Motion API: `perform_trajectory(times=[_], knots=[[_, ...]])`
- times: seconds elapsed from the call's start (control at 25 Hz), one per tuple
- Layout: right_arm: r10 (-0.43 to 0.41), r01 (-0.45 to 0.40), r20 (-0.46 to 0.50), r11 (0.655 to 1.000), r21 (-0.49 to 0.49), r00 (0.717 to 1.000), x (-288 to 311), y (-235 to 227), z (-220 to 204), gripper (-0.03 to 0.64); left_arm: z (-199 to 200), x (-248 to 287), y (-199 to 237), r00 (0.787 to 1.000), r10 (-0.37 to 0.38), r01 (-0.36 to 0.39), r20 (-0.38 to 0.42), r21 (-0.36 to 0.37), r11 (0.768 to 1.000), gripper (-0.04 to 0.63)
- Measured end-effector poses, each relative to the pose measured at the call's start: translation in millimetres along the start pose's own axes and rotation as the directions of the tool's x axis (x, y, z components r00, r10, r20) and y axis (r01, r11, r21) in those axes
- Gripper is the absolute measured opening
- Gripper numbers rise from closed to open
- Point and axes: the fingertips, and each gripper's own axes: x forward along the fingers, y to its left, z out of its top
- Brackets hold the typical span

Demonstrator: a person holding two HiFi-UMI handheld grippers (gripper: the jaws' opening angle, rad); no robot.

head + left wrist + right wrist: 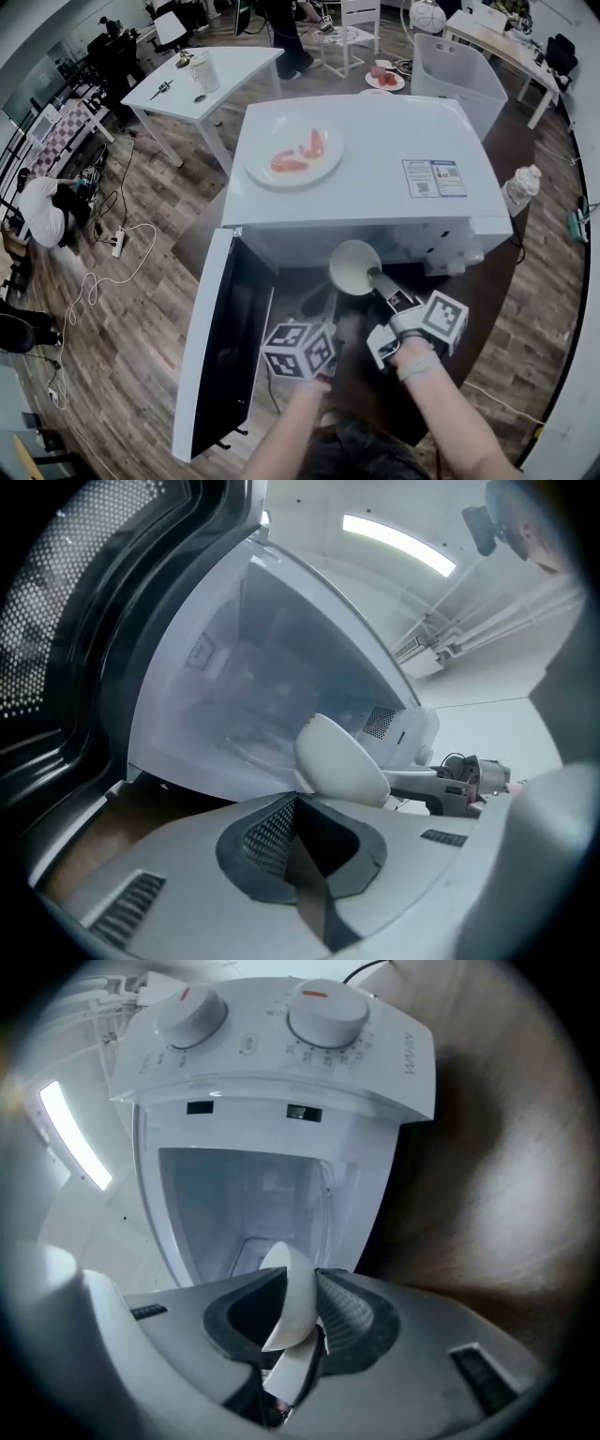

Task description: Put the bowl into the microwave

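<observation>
A white microwave (366,187) stands on a dark round table, its door (220,347) swung open to the left. My right gripper (375,279) is shut on the rim of a white bowl (354,267), held tilted just in front of the open cavity. In the right gripper view the bowl (291,1302) is pinched edge-on between the pads, with the cavity (253,1194) straight ahead. My left gripper (323,305) hovers low beside the door, shut with nothing in it (298,850). Its view shows the bowl (339,759) and the cavity (253,686) beyond.
A plate (293,150) with red food pieces lies on top of the microwave, beside a label (433,176). A plastic bottle (521,187) stands at the table's right edge. White tables, a translucent bin (455,70), floor cables and a seated person (42,211) surround the table.
</observation>
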Motion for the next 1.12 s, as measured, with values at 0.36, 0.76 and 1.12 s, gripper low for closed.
perform_trajectory(times=[0.36,0.76,1.12], knots=[[-0.03,0.04,0.066,0.987,-0.154,0.997,16,8,13,0.1,-1,14,5,0.998,0.037,-0.033,-0.049,0.08,0.996,-0.002],[-0.097,0.128,0.116,0.945,-0.3,0.989,25,12,25,0.1,-1,21,-4,0.997,0.023,-0.014,-0.079,0.118,0.993,-0.001],[-0.112,0.148,0.121,0.922,-0.357,0.986,35,18,29,0.097,0,18,-7,0.994,0.021,-0.005,-0.106,0.149,0.989,0.0]])
